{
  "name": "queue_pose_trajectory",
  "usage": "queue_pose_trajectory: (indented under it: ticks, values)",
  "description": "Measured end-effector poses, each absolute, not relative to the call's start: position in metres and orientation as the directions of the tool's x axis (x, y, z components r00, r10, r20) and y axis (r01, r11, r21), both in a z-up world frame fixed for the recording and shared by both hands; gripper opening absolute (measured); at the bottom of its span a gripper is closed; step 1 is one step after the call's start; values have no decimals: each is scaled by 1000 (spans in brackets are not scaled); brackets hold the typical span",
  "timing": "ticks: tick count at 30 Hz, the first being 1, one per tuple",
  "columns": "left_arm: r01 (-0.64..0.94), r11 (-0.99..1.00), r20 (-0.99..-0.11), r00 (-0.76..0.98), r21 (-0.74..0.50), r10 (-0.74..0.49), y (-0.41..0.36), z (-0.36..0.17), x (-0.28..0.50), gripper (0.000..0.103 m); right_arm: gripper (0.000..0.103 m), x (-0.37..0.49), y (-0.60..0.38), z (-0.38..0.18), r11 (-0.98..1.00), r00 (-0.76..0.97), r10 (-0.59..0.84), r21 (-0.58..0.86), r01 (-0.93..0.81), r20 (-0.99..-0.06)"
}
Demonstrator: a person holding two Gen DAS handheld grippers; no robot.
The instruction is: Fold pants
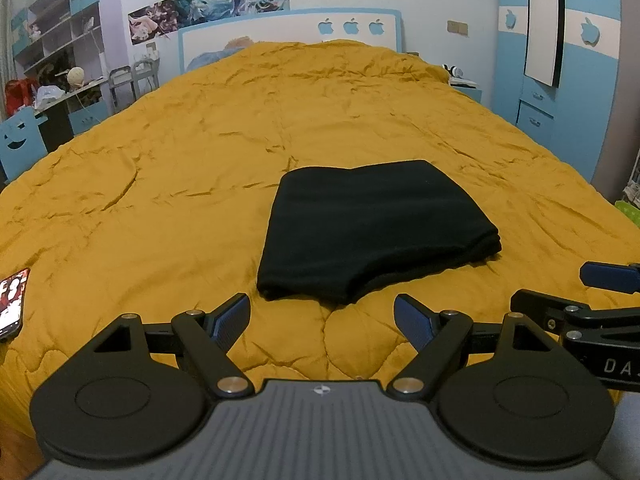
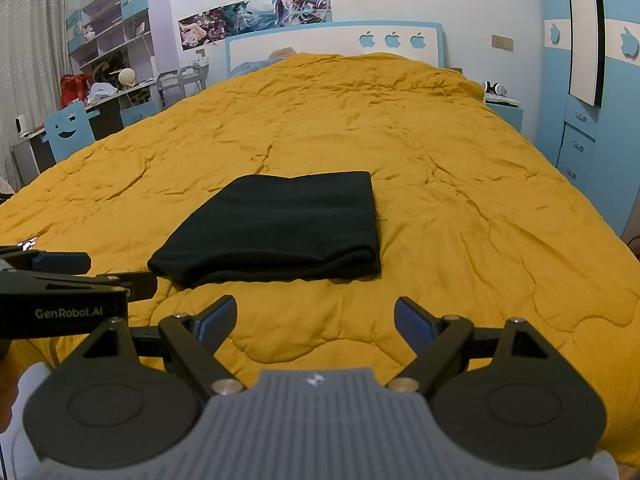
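Left gripper [image 1: 322,318] and right gripper [image 2: 315,320] nearest, jaws apart, gripping nothing. Just beyond both, black pants [image 1: 372,228] folded flat on the yellow quilt [image 1: 200,152]. Left of pants, a phone [image 1: 12,304] at the quilt's edge.

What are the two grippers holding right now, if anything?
Nothing. The left gripper and right gripper are open, short of the folded black fabric pants.

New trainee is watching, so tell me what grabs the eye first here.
The mustard-yellow quilt fills nearly the whole view, with the black folded pants lying alone near its close edge. Both tongs, left and right, hang open just short of the pants, touching nothing.
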State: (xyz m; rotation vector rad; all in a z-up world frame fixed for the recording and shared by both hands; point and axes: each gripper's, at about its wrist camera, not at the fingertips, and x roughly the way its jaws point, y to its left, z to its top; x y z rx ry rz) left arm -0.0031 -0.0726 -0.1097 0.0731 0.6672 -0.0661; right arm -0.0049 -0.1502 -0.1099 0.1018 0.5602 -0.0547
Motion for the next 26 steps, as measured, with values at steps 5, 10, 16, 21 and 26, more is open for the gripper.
queue_pose_trajectory:
  ticks: [5, 10, 16, 21, 26]
  values:
    - [83, 995, -624, 781, 46, -36, -73, -109, -3, 95, 82, -6, -148, -110, 994, 843, -21, 82, 77, -537]
    - [78, 996, -620, 783, 39, -37, -72, -109, -4, 95, 82, -6, -148, -109, 993, 841, -19, 84, 77, -541]
    - [76, 996, -605, 795, 39, -37, -71, -106, -5, 95, 82, -6, -148, -109, 994, 840, -19, 82, 75, -542]
    - [79, 996, -600, 799, 33, -43, -71, -105, -4, 95, 82, -5, -150, -108, 994, 840, -17, 84, 74, -542]
    - [81, 996, -603, 796, 27, -48, -69, -106, -4, 93, 82, -4, -149, -110, 994, 836, -14, 85, 72, -549]
